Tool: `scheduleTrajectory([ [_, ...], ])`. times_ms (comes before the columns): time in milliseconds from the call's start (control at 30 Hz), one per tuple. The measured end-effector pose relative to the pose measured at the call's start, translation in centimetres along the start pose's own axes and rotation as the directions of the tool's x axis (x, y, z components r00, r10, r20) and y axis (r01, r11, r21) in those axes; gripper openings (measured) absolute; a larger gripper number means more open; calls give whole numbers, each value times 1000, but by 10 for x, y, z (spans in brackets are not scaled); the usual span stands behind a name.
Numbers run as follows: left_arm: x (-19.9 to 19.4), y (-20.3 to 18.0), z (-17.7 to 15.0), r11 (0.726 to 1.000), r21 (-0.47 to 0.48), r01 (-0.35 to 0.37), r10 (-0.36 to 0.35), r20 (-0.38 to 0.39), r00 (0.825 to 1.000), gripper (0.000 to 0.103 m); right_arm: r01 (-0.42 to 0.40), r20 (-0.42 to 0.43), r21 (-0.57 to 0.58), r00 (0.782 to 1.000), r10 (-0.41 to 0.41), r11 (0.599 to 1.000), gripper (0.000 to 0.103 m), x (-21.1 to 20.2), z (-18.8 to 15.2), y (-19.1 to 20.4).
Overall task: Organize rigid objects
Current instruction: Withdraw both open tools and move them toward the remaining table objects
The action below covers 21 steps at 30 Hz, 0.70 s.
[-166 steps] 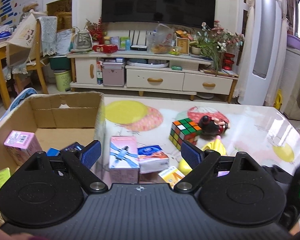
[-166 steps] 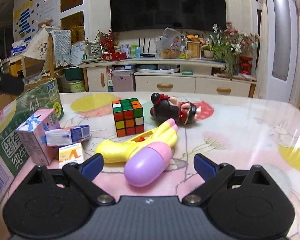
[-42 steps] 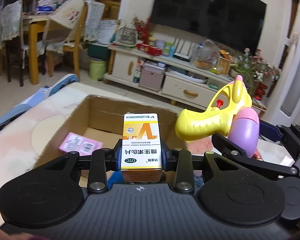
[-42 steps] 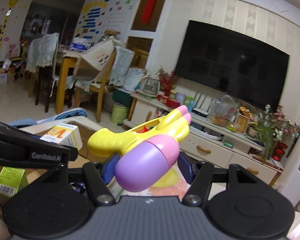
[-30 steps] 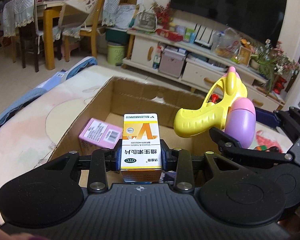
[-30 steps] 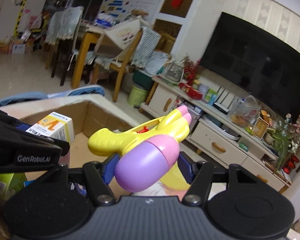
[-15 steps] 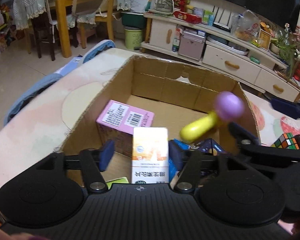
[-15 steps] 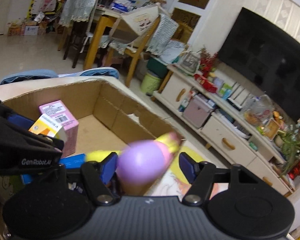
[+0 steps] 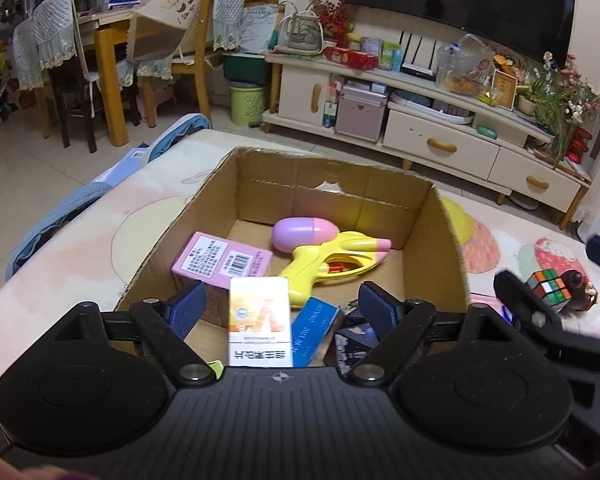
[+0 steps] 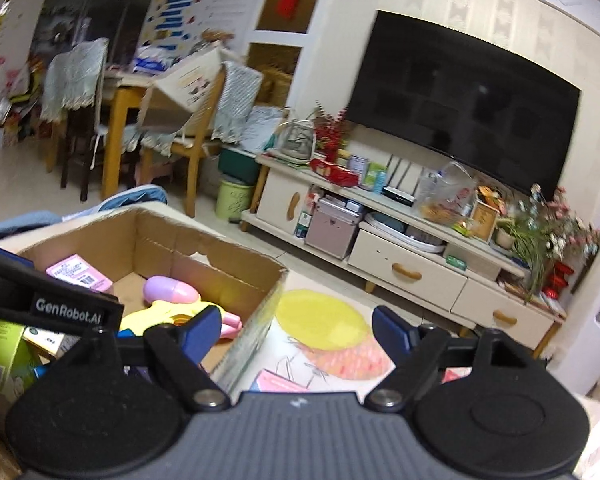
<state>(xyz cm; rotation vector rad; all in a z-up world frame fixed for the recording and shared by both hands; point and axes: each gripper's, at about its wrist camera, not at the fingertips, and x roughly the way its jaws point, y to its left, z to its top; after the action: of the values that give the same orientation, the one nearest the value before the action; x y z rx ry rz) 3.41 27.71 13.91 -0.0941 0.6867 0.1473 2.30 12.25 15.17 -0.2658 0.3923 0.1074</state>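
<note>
An open cardboard box (image 9: 448, 240) stands on the table. Inside it lie a yellow toy water gun with a pink-purple tank (image 9: 324, 258), a pink box (image 9: 220, 260), a white-orange medicine box (image 9: 259, 320) and a blue box (image 9: 314, 328). My left gripper (image 9: 282, 312) is open above the box's near side; the medicine box sits loose between its fingers. My right gripper (image 10: 298, 330) is open and empty over the box's right wall (image 10: 256, 312). The toy gun (image 10: 172, 300) also shows in the right wrist view.
A Rubik's cube (image 9: 548, 292) and a dark doll (image 9: 580, 292) lie on the table right of the box. A pink packet (image 10: 280, 380) lies by the box. A green box (image 10: 0, 352) sits at the box's near left. A TV cabinet (image 9: 440, 136) stands behind.
Both grippers opened over the box. The medicine box and the toy gun dropped and now rest inside it. The right gripper has pulled back to the right.
</note>
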Motion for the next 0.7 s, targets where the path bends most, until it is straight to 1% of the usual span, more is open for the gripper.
scheduleTrajectory([
  [67, 0, -2, 0, 1000, 3, 10, -10, 5, 1000, 103, 16, 12, 14, 1000, -16, 1000, 91, -4, -4, -3],
  [233, 0, -9, -1, 999, 29, 27, -28, 18, 999, 103, 18, 21, 48, 1000, -19, 999, 91, -16, -13, -11],
  [533, 2, -18, -5, 997, 70, 45, -46, 10, 999, 103, 33, 13, 92, 999, -34, 995, 92, -29, -30, -20],
  [567, 2, -19, -5, 996, 74, 46, -47, 9, 999, 103, 37, 9, 98, 999, -38, 995, 93, -29, -32, -22],
  [633, 2, -21, -5, 995, 79, 57, -58, 9, 998, 103, 44, 5, 113, 999, -45, 993, 99, -32, -36, -24],
  [700, 1, -23, -6, 994, 87, 70, -71, 8, 997, 103, 48, 1, 128, 999, -48, 991, 101, -34, -40, -28],
])
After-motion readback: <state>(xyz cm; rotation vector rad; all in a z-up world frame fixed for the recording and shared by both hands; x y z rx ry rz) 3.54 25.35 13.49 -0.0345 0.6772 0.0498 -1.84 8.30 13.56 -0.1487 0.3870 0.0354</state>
